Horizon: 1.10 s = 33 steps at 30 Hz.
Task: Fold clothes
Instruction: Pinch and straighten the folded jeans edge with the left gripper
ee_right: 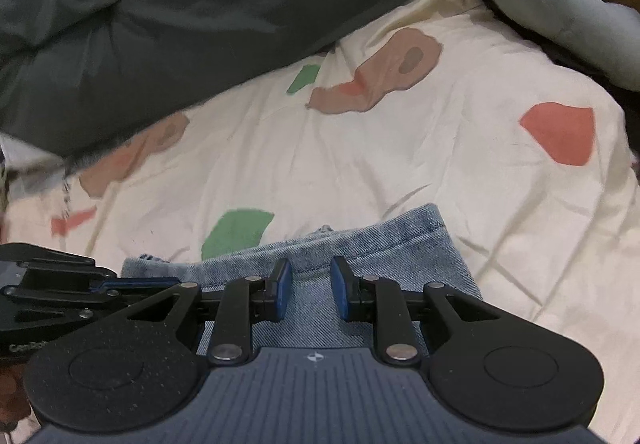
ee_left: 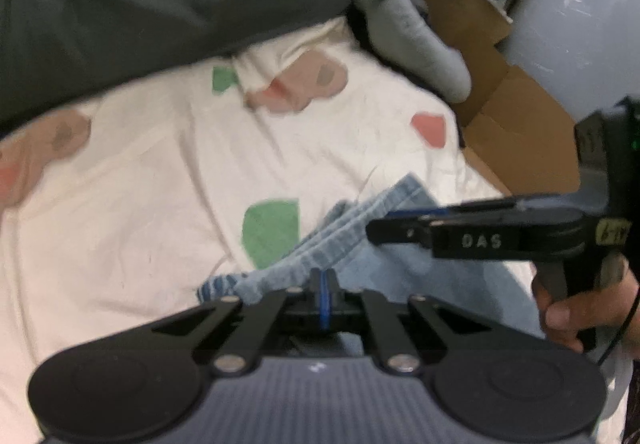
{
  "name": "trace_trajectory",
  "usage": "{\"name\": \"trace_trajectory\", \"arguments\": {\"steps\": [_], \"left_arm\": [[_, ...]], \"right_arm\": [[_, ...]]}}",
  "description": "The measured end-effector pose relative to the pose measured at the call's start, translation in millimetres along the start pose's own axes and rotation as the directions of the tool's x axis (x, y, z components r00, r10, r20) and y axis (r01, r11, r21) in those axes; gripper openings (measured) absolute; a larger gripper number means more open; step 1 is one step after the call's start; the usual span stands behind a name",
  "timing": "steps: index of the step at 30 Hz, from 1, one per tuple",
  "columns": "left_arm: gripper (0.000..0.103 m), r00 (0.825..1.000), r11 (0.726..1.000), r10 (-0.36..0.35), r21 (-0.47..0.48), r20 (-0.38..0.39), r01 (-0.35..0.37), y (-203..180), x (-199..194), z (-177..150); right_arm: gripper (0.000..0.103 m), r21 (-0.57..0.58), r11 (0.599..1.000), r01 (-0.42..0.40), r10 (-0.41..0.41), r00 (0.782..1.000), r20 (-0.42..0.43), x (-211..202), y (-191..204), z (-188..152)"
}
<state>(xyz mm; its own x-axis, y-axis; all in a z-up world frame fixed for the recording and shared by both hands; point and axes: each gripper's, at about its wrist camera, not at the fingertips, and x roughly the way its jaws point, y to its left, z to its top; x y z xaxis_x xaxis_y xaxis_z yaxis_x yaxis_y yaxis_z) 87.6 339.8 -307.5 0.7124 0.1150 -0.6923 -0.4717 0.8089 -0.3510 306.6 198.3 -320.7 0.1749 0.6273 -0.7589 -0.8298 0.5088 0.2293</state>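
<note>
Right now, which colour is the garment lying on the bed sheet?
Light blue denim garment, clearest in the right wrist view.

Cream bedsheet [ee_right: 400, 164], red and green patches; dark duvet [ee_right: 180, 16] at 11 o'clock; grey cushion [ee_left: 408, 32] and cardboard box [ee_left: 516, 120] at 2 o'clock.

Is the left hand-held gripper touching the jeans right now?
Touching. In the left wrist view the left hand-held gripper has its blue pads shut together on a bunched fold of the jeans, with denim gathered against both sides of them.
</note>
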Motion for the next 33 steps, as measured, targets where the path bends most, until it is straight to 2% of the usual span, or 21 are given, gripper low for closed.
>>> {"name": "trace_trajectory", "arguments": {"steps": [3, 5, 7, 8, 9, 14, 18, 22, 25, 29, 31, 32, 33], "left_arm": [[0.012, 0.999, 0.999, -0.028, 0.017, 0.035, 0.027, -13.5, -15.6, 4.8], [0.016, 0.999, 0.998, -0.023, 0.053, 0.043, 0.021, -23.5, -21.6, 3.0], [0.032, 0.999, 0.996, -0.028, 0.082, 0.040, 0.025, -29.2, -23.5, -3.3], [0.052, 0.999, 0.996, -0.028, 0.089, 0.035, 0.025, -30.1, -22.9, -7.2], [0.060, 0.999, 0.995, -0.018, 0.094, 0.029, 0.015, -30.2, -21.5, -11.4], [0.056, 1.000, 0.985, -0.007, 0.171, 0.015, 0.004, -28.3, -15.1, -23.1], [0.056, 1.000, 0.974, -0.005, 0.225, -0.015, 0.009, -24.9, -3.9, -27.5], [0.052, 0.999, 0.964, -0.003, 0.267, -0.034, 0.012, -22.2, 7.1, -29.7], [0.043, 0.999, 0.961, 0.008, 0.275, -0.042, 0.004, -17.9, 13.2, -29.4], [0.018, 0.998, 0.975, 0.026, 0.221, -0.056, -0.013, -10.2, 10.8, -19.9], [0.020, 0.999, 0.981, 0.015, 0.196, -0.051, -0.004, -10.7, 2.7, -14.7], [0.026, 0.999, 0.982, 0.007, 0.189, -0.041, 0.001, -12.1, -2.5, -12.9], [0.038, 1.000, 0.981, -0.007, 0.192, -0.028, 0.012, -14.6, -8.7, -12.6]], "right_arm": [[0.028, 0.039, 0.999, -0.002, 0.000, 0.999, 0.046, -21.5, -3.7, 2.0], [0.030, 0.051, 0.999, 0.005, -0.009, 0.997, 0.080, -35.3, -5.3, -2.1], [0.030, 0.062, 0.998, 0.010, -0.016, 0.995, 0.103, -45.5, -6.9, -8.3], [0.030, 0.058, 0.998, 0.022, -0.028, 0.994, 0.105, -47.4, -7.0, -12.1], [0.032, 0.051, 0.998, 0.038, -0.043, 0.993, 0.106, -48.7, -7.0, -16.1], [0.035, 0.026, 0.997, 0.074, -0.076, 0.994, 0.074, -42.3, -6.9, -34.9], [0.048, 0.017, 0.998, 0.063, -0.064, 0.996, 0.057, -28.5, -3.6, -50.5], [0.050, -0.024, 0.996, 0.086, -0.086, 0.996, 0.026, -13.4, 1.1, -57.3], [0.050, -0.061, 0.993, 0.104, -0.103, 0.995, 0.015, -4.5, 5.4, -60.1], [0.050, -0.055, 0.995, 0.085, -0.085, 0.996, 0.005, -6.6, 1.3, -58.0], [0.050, -0.055, 0.996, 0.074, -0.074, 0.997, 0.009, -14.7, 1.0, -53.8], [0.050, -0.054, 0.997, 0.064, -0.062, 0.998, 0.028, -21.2, 1.1, -54.1], [0.050, -0.056, 0.997, 0.052, -0.049, 0.998, 0.049, -28.2, 1.3, -55.8]]}}
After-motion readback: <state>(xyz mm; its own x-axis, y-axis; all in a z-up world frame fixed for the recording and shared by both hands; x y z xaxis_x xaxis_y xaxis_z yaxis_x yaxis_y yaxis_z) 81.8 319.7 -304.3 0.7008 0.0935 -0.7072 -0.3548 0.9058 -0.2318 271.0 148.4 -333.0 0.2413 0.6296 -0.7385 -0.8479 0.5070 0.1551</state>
